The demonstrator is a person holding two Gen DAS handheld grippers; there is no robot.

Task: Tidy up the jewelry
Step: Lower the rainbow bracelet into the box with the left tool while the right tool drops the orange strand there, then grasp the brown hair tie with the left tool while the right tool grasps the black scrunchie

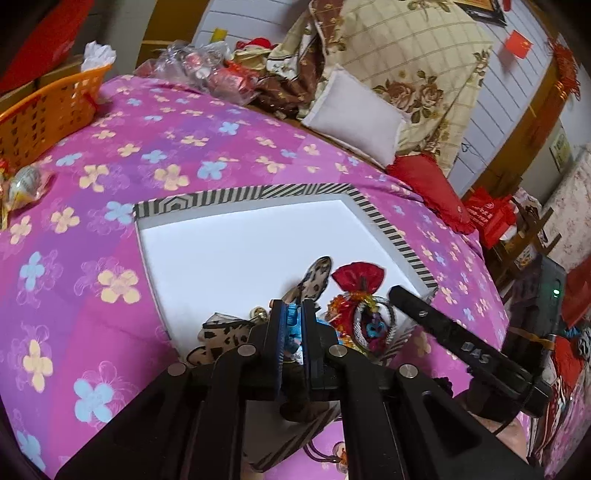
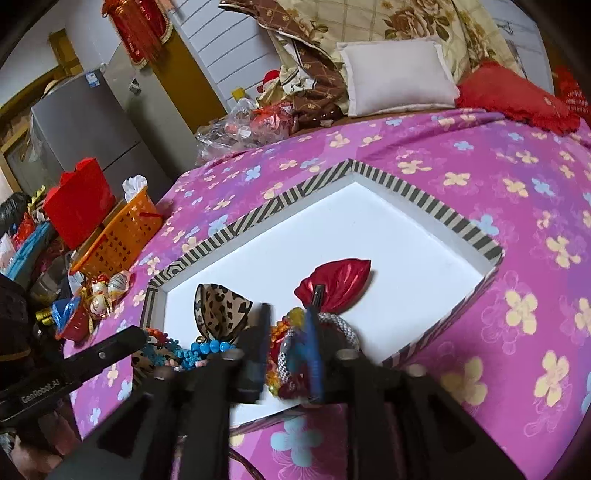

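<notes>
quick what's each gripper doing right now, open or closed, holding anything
Left gripper: jaws nearly closed on blue beads.
Right gripper: jaws partly open over the jewelry pile in the striped tray; grip cannot be told.

Home bedroom: bed w/ pink floral sheet (image 1: 147, 155), pillow (image 2: 397, 74) & folded quilt (image 1: 406, 55) at its head; fridge (image 2: 85, 122) nearby, red decorations (image 2: 138, 27) on wall.

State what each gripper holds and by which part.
Left gripper pinches the blue beads, grip spot hidden by its fingers. Right gripper straddles orange beads; blurred, cannot tell.
</notes>
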